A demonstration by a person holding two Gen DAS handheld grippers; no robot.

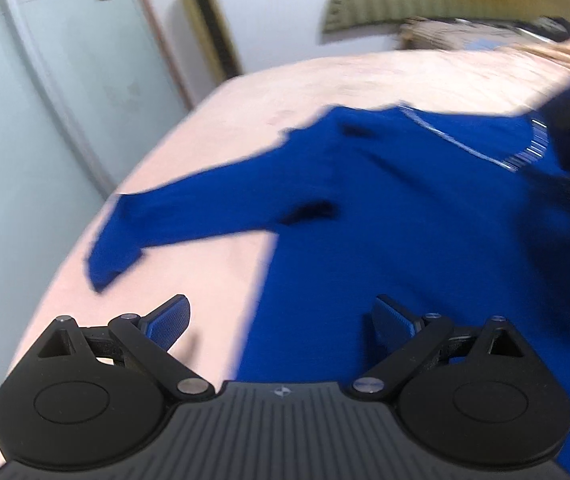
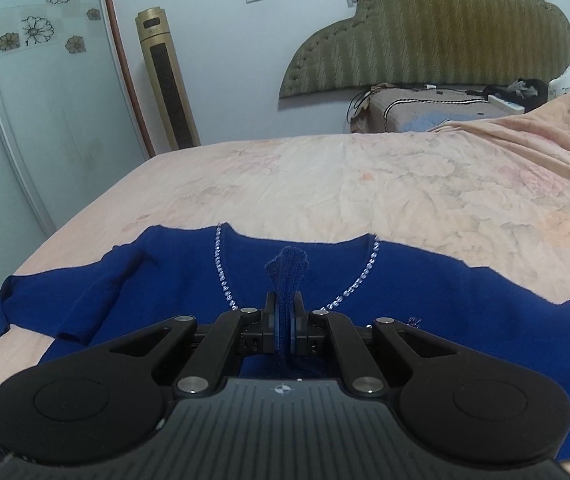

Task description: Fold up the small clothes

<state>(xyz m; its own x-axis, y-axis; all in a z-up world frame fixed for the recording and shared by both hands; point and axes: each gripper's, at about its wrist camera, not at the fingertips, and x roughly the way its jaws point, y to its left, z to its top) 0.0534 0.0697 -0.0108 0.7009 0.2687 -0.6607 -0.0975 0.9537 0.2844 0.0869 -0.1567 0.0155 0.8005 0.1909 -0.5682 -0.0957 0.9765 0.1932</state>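
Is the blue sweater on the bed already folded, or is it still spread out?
Mostly spread out. The blue sweater lies flat on the bed with one sleeve stretched sideways; the right hand-held gripper pinches one piece.

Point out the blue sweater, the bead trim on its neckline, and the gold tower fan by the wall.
Sweater (image 2: 165, 280): right wrist view, on the chest left of the neckline.
Bead trim (image 2: 359, 280): right wrist view, on the right strand of the V.
Tower fan (image 2: 167, 80): right wrist view, on its dark front grille.
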